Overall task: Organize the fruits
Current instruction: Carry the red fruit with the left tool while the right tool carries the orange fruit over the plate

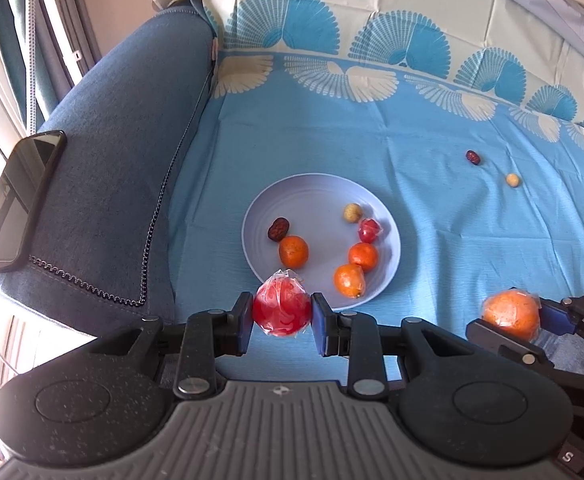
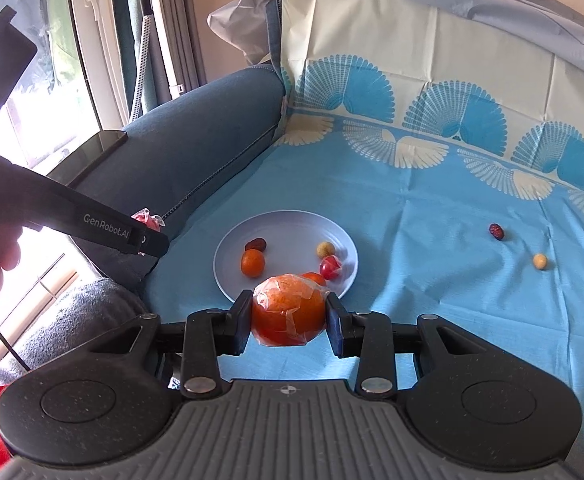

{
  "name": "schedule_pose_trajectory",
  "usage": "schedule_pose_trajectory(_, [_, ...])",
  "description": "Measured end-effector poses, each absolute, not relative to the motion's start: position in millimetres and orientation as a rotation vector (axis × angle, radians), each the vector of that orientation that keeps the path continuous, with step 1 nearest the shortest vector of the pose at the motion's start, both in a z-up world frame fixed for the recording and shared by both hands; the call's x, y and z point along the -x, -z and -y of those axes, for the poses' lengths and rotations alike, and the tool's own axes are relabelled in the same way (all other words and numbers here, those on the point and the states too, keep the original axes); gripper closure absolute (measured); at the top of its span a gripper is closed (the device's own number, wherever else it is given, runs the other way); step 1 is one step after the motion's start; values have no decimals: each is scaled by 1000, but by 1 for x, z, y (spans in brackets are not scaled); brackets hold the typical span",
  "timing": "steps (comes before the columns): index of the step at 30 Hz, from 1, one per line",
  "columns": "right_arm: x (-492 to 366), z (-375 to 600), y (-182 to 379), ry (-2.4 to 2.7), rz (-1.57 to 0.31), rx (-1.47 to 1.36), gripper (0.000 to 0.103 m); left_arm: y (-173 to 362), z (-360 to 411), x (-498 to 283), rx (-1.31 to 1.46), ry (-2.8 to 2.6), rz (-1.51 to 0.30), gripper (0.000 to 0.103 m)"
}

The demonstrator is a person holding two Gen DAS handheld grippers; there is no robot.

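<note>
My left gripper [image 1: 281, 318] is shut on a plastic-wrapped red fruit [image 1: 281, 312], held just before the near rim of a pale blue plate [image 1: 316, 196]. The plate holds several small fruits: oranges [image 1: 293, 251], a dark red date [image 1: 278, 228], a small wrapped red fruit [image 1: 369, 230] and a yellowish one [image 1: 352, 213]. My right gripper [image 2: 288, 318] is shut on a plastic-wrapped orange [image 2: 288, 314], held near the plate's [image 2: 292, 224] front edge; it also shows at right in the left wrist view [image 1: 512, 314]. A loose date [image 2: 496, 231] and a yellow fruit [image 2: 539, 261] lie on the cloth to the right.
A blue patterned cloth [image 1: 432, 208] covers a sofa seat. The blue sofa armrest [image 1: 124, 168] rises at the left with a black phone [image 1: 16, 200] on it. The left gripper's body [image 2: 72, 216] crosses the left of the right wrist view.
</note>
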State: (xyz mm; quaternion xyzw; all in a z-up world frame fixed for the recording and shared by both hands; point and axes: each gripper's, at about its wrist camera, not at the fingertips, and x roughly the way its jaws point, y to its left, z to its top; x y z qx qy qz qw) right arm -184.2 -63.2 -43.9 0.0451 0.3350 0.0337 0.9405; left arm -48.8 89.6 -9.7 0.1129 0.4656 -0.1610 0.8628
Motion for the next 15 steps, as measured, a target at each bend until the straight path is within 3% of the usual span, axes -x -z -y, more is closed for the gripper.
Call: schedule_pose_trajectory(15, [84,65,96,-103,-779,-88,64,65,-58,-37,-277,366,-1064,70])
